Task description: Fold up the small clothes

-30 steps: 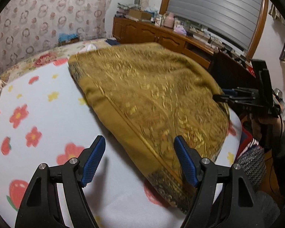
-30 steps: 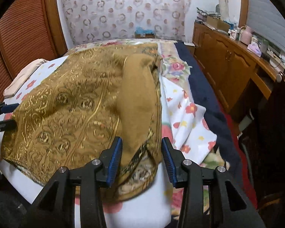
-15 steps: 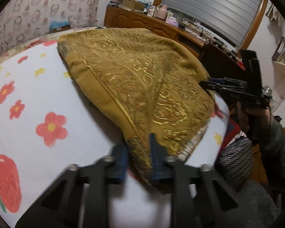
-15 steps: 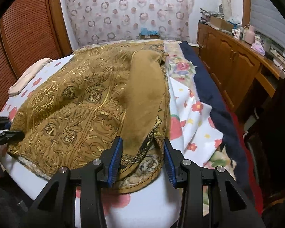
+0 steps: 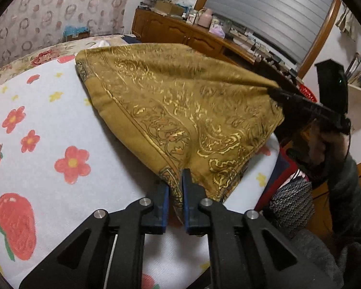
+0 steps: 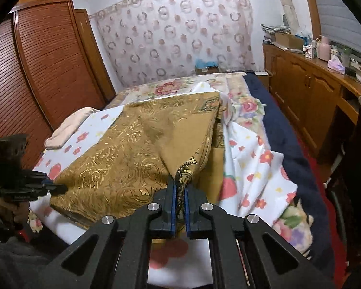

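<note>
I had both claws clenched on the near corners of the gold cloth, left gripper and right gripper, lifting them off the flowered sheet. I judged the fold barely begun, the far edge resting on the sheet.

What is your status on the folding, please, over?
Left gripper shut on gold cloth corner. Right gripper shut on the other near corner. Cloth partly lifted off the floral sheet. Nothing in the way.
</note>
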Action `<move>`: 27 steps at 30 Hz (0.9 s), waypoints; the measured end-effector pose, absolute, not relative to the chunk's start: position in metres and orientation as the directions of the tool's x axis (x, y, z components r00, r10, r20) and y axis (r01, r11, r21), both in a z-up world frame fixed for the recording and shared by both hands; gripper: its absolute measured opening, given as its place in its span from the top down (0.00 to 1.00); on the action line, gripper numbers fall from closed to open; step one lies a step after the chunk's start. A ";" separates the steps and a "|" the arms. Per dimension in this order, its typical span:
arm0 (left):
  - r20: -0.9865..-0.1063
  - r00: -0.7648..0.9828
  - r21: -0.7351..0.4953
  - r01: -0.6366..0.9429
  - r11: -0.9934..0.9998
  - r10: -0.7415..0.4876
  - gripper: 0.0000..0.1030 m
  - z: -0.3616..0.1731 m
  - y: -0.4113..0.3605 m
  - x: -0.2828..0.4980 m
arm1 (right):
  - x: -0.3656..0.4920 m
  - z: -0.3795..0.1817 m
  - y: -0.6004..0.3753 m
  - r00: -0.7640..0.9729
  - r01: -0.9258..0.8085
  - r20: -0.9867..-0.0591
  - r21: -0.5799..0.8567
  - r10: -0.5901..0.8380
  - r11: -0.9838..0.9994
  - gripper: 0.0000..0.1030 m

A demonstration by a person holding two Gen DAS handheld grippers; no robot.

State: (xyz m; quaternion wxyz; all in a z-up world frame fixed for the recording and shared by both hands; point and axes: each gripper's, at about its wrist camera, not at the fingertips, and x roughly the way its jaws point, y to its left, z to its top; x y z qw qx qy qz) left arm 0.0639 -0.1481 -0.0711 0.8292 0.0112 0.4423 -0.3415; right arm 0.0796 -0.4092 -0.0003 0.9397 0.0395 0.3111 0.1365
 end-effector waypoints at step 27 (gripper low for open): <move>-0.609 0.479 -0.242 0.647 0.723 -0.632 0.97 -0.009 -0.159 0.067 | 0.065 0.010 -0.371 0.807 -0.199 -0.560 0.045 0.190 0.979 0.56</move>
